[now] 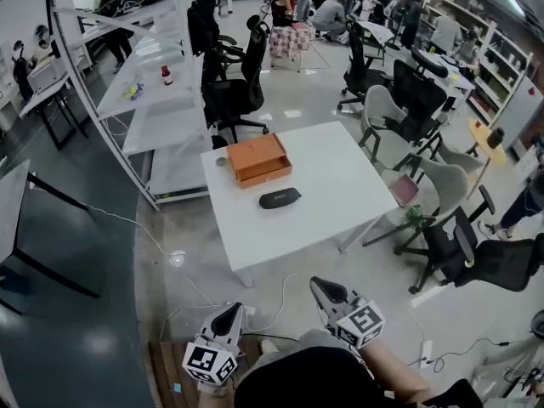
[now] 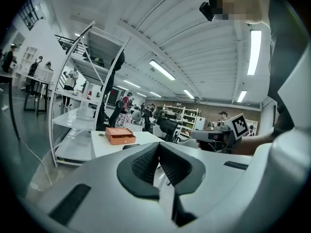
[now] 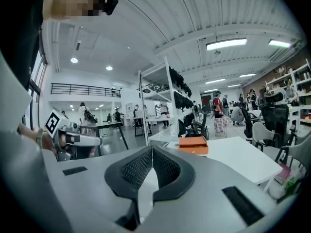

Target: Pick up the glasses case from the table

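Observation:
The black glasses case (image 1: 280, 197) lies near the middle of the white table (image 1: 340, 185), just in front of an orange box (image 1: 259, 160). Both grippers hover over the floor, well short of the table's near edge. My left gripper (image 1: 231, 311) is shut with nothing in it, and my right gripper (image 1: 320, 286) is shut and empty too. In the left gripper view the pads (image 2: 146, 163) meet at the tips, and the orange box (image 2: 120, 135) shows beyond them. The right gripper view shows closed pads (image 3: 165, 168) and the orange box (image 3: 193, 144) on the table.
A white shelf rack (image 1: 153, 100) stands left of the table. Black and grey office chairs (image 1: 408, 117) crowd its far and right sides. A white cable (image 1: 170, 253) runs over the floor by the table's near leg. People work in the background.

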`<state>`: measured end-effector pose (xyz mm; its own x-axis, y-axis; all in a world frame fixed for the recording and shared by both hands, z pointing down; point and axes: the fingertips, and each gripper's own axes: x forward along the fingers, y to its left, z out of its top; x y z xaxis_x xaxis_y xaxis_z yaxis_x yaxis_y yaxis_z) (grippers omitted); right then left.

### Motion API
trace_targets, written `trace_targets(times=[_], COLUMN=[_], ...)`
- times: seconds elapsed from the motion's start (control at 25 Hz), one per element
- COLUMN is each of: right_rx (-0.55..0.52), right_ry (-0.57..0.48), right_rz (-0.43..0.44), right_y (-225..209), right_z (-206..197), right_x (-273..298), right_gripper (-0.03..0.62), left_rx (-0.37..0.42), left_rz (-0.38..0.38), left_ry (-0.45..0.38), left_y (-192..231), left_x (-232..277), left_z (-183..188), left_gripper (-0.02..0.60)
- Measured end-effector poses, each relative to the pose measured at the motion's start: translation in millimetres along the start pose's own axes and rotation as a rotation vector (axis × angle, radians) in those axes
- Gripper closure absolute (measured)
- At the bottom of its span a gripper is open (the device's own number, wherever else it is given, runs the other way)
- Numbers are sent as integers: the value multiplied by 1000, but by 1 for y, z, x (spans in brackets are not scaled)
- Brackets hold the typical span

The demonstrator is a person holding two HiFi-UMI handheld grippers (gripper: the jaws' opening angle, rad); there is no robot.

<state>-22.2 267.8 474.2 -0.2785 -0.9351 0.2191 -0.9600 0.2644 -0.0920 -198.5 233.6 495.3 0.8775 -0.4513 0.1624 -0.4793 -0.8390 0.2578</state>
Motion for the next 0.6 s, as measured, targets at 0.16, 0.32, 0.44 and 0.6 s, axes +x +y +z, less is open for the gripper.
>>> trace_targets(times=[0.16, 0.32, 0.44, 0.6], right_rx=[2, -10, 7, 28], right_ry=[18, 58, 58, 42], right_rz=[-11, 9, 19, 63], right_y=[-1, -13, -34, -74], right_z=[-4, -3, -1, 8], right_x=[25, 59, 87, 130], right_gripper=[565, 565, 562, 549], left_rx=[-5, -15, -23, -24], left_rz=[-7, -6, 16, 54], left_ry=[8, 11, 20, 36], left_y=[26, 51, 69, 94], left_x=[6, 24, 44, 87], left_z=[0, 4, 8, 18], left_gripper=[563, 563, 563, 563])
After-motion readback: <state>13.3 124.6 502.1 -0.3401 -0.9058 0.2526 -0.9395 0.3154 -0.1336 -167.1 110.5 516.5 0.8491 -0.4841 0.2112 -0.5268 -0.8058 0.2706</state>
